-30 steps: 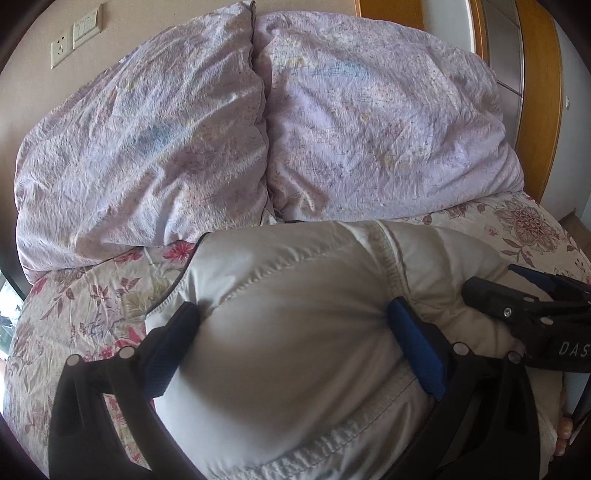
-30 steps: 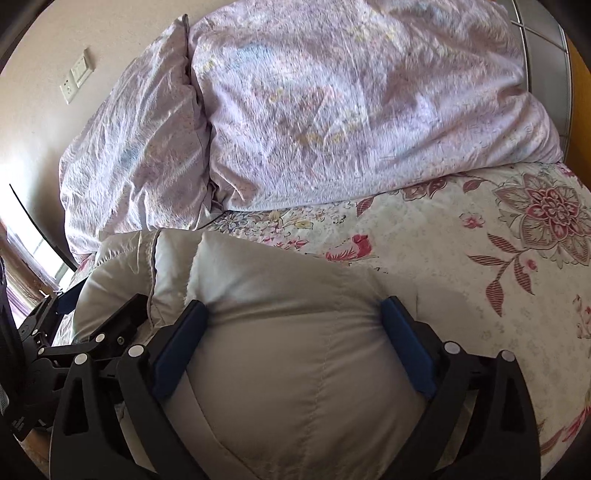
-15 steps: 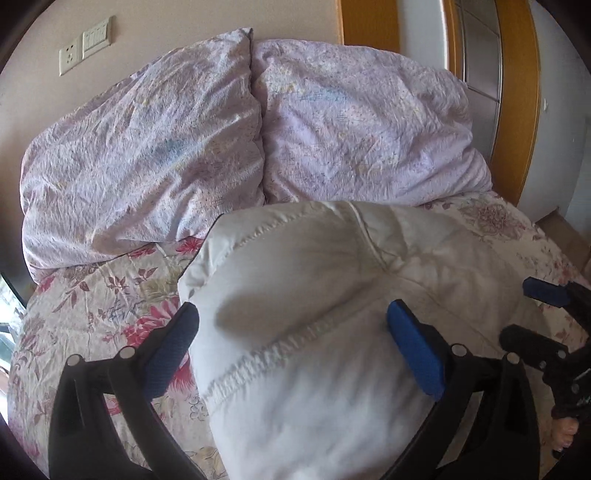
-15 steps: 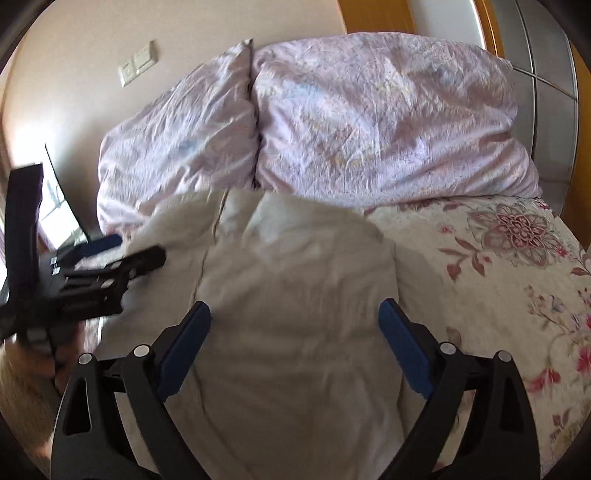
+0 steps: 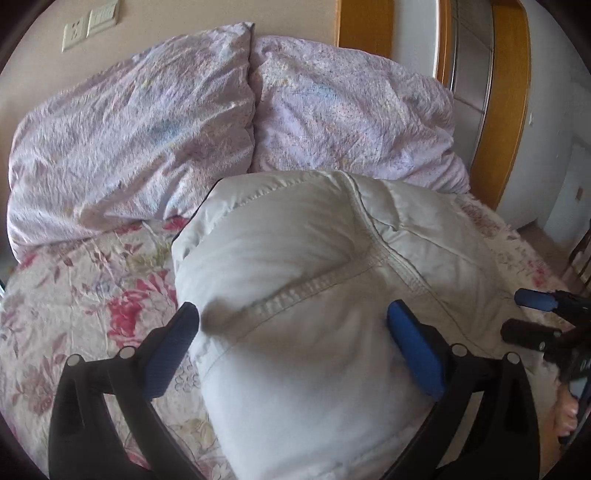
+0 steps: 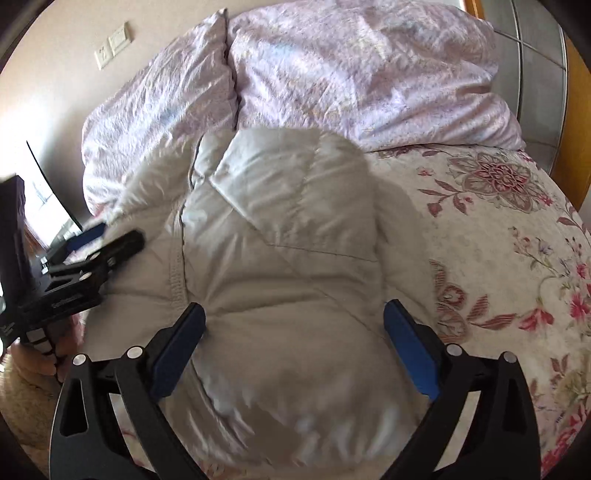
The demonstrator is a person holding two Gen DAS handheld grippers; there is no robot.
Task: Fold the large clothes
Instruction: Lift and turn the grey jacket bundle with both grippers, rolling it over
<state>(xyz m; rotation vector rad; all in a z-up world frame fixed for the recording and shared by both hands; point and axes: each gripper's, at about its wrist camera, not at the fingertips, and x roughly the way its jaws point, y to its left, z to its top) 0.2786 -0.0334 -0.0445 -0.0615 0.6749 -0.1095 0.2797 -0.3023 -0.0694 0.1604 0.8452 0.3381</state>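
A puffy off-white padded jacket point(image 5: 303, 295) lies bunched on the floral bed, also in the right wrist view point(image 6: 280, 258). My left gripper point(image 5: 291, 332) is open, its blue pads wide apart over the jacket's left part. My right gripper point(image 6: 293, 332) is open over the jacket's right part, its pads wide apart. Each gripper shows in the other's view: the right one at the right edge point(image 5: 535, 317), the left one at the left edge point(image 6: 96, 243). Whether the pads touch the fabric I cannot tell.
Two lilac pillows point(image 5: 140, 122) point(image 5: 354, 114) lean at the head of the bed against a beige wall with sockets point(image 5: 90, 24). The floral bedspread point(image 6: 509, 229) extends right. A wooden door frame point(image 5: 506, 92) stands at the far right.
Both grippers have drawn back and up from the jacket, so more of the bed and pillows shows. The jacket now lies more bunched; both stay open.
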